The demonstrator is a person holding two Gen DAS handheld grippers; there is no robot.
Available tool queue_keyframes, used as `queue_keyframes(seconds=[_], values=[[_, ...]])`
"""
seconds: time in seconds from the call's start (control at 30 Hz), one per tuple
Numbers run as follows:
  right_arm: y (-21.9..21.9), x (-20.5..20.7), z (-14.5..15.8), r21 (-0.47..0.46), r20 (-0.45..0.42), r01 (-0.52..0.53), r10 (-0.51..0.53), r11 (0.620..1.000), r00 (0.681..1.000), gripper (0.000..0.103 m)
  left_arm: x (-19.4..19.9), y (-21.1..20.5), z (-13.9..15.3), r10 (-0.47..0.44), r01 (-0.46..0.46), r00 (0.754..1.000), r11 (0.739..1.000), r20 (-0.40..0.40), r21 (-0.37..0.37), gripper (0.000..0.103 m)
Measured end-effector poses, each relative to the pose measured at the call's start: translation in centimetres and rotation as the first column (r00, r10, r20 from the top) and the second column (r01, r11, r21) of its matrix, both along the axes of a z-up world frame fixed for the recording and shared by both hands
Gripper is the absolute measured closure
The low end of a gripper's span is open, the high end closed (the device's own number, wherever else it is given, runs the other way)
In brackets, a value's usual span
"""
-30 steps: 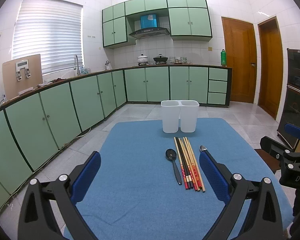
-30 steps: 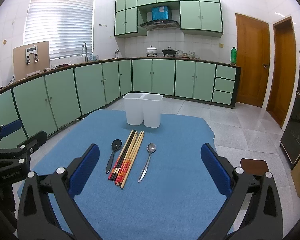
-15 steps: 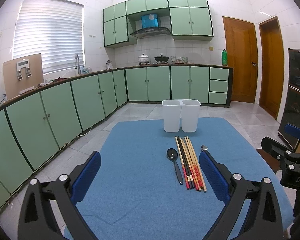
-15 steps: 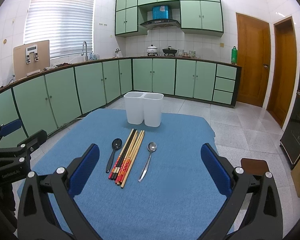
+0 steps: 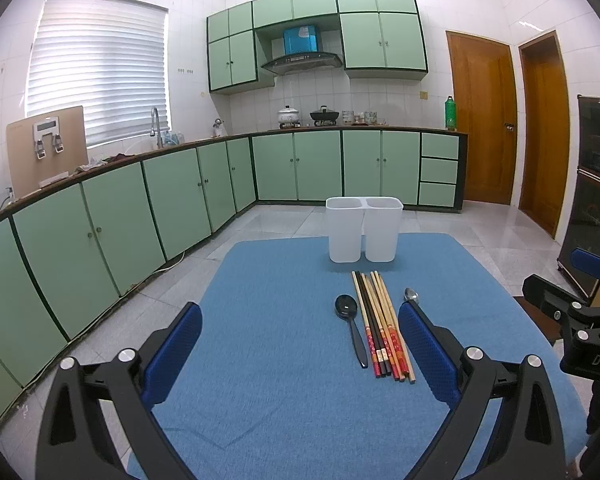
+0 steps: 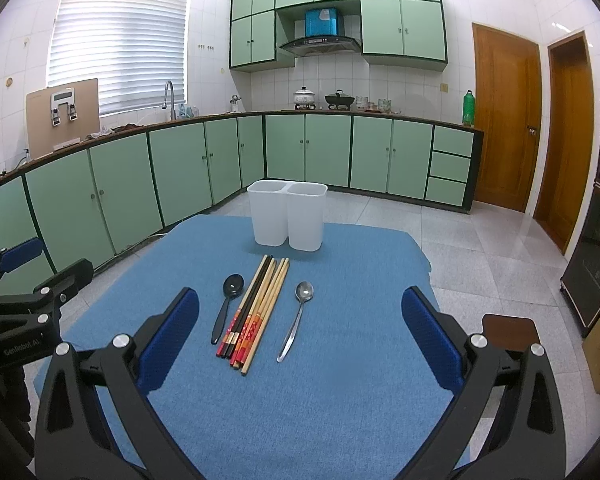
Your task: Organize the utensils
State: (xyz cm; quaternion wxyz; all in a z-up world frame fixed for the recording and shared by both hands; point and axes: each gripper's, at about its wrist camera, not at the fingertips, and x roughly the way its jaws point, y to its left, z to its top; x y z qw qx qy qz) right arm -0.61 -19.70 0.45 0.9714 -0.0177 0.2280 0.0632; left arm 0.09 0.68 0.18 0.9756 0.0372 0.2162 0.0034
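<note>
The utensils were laid in one row on the blue worktop (image 6: 340,400), in front of the white two-part holder (image 6: 287,216), and nothing had yet been put in it. In the right wrist view the black spoon (image 6: 227,305) was seen on the left, the chopsticks (image 6: 256,310) in the middle and the metal spoon (image 6: 298,316) on the right, apart from the chopsticks. All were pointed with the long axis toward the holder, with the chopsticks tilted slightly to the right.

The right gripper (image 6: 300,344) was held wide open and empty, above the worktop, and the metal spoon was found almost on its centre line. The left gripper (image 5: 300,352) was also wide open and empty; in its view the black spoon (image 5: 351,326) and the chopsticks (image 5: 382,326) were placed to the right of its centre, close to its right finger. The metal spoon was therefore judged nearer to the right gripper and the black spoon nearer to the left one. The handles were lying along the approach line, so the fingers could be closed across them.
</note>
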Motion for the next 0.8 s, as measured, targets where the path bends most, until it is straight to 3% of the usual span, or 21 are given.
queue_keyframes(seconds=[0.8], values=[[0.0, 0.17, -0.2, 0.001, -0.003, -0.001, 0.001, 1.0, 1.0, 0.005, 0.36, 0.02, -0.27, 0.003, -0.003, 1.0, 1.0, -0.009, 0.002, 0.007]])
